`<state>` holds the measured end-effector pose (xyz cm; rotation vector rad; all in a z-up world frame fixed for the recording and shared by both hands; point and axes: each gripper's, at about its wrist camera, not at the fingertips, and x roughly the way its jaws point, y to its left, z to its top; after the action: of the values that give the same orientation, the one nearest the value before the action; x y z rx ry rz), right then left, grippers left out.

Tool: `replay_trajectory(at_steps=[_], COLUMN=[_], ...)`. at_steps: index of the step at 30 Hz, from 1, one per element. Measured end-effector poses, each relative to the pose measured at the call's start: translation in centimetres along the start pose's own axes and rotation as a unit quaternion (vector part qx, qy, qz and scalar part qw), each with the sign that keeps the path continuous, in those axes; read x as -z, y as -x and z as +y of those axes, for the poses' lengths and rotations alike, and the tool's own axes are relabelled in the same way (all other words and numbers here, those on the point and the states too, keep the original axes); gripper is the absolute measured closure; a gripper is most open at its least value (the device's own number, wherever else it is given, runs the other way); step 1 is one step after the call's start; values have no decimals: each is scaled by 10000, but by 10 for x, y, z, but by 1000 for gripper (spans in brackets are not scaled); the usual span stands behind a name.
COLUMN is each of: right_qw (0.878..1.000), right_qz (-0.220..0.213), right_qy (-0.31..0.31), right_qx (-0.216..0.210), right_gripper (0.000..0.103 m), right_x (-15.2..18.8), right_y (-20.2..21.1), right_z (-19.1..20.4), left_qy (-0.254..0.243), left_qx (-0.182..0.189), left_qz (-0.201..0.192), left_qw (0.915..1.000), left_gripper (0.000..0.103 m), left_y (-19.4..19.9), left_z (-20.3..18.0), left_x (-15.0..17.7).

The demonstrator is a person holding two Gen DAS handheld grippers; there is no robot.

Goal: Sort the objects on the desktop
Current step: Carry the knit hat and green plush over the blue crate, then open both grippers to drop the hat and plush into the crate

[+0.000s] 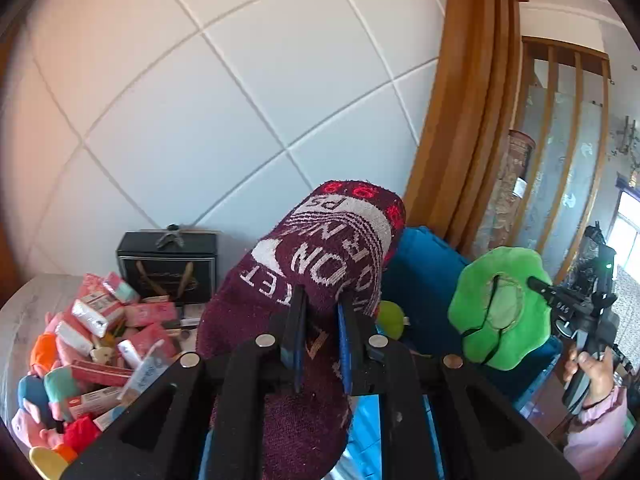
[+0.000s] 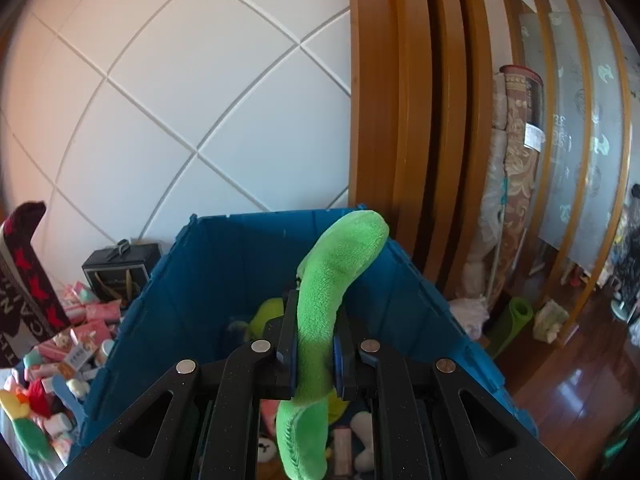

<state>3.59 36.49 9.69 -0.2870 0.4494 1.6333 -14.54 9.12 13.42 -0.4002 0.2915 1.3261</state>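
My left gripper [image 1: 320, 308] is shut on a maroon sock [image 1: 316, 264] with white lettering, held up in the air left of the blue bin [image 1: 424, 280]; the sock also shows in the right wrist view [image 2: 24, 276]. My right gripper [image 2: 314, 312] is shut on a green plush piece [image 2: 336, 276] and holds it above the open blue bin [image 2: 224, 264]. The green plush [image 1: 502, 308] and the right gripper [image 1: 540, 286] also show at the right of the left wrist view. Several plush toys lie in the bin's bottom [image 2: 360, 440].
A heap of pink packets, small boxes and plush toys [image 1: 100, 340] covers the table at the left. A black gift box [image 1: 170, 268] stands against the white tiled wall. A wooden door frame [image 2: 400, 120] stands behind the bin. Wooden floor [image 2: 580, 380] lies at the right.
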Motion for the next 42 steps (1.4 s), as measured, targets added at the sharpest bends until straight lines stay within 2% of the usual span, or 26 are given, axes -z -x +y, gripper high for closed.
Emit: replay_trajectory(at_steps=[4, 7, 9, 11, 14, 15, 17, 18, 19, 20, 21, 23, 25, 31, 42], right_qw=[9993, 9968, 9960, 9960, 9910, 9895, 9903, 9900, 9880, 9861, 9852, 9833, 9833, 9835, 9820], right_qz=[262, 481, 606, 707, 938, 1035, 1239, 1352, 1522, 1631, 1636, 1648, 1643, 1533, 1571], right_qy=[263, 568, 641, 493, 34, -74, -7, 102, 202, 328, 482, 723, 773, 953, 1039], right_qx=[93, 282, 140, -248, -949, -1003, -633, -399, -196, 1, 151, 257, 135, 135, 127], right_gripper=[91, 90, 90, 90, 89, 88, 81, 71, 61, 38, 25, 24, 22, 1, 0], right_x=[-3, -4, -4, -2, 2, 4, 10, 15, 20, 25, 29, 37, 43, 43, 44], right_y=[-22, -39, -46, -48, -56, -60, -70, -75, -80, -84, -85, -84, -81, -76, -62], right_z=[-20, -27, -31, -38, -58, -66, -74, -76, -77, -77, -76, -70, -68, -61, -46], left_qy=[-195, -367, -387, -449, -697, -804, -948, -1046, -1099, -1138, -1169, -1321, -1352, -1470, -1495], left_qx=[371, 407, 523, 587, 477, 390, 151, 26, -96, -155, -188, -276, -252, -289, -120], left_qz=[450, 872, 1249, 1589, 1907, 2019, 2207, 2274, 2336, 2387, 2393, 2375, 2407, 2411, 2196], left_qw=[9981, 9947, 9900, 9845, 9780, 9753, 9706, 9682, 9661, 9643, 9637, 9620, 9608, 9589, 9640], left_gripper=[90, 90, 90, 90, 89, 86, 84, 76, 58, 49, 43, 43, 43, 43, 43], left_y=[-61, -106, -133, -152, -172, -178, -186, -189, -190, -191, -191, -189, -190, -187, -155], left_z=[-69, -108, -127, -141, -161, -167, -176, -179, -181, -183, -183, -187, -189, -188, -184], left_x=[-14, -13, -9, 2, 18, 22, 31, 34, 38, 41, 43, 49, 53, 62, 66])
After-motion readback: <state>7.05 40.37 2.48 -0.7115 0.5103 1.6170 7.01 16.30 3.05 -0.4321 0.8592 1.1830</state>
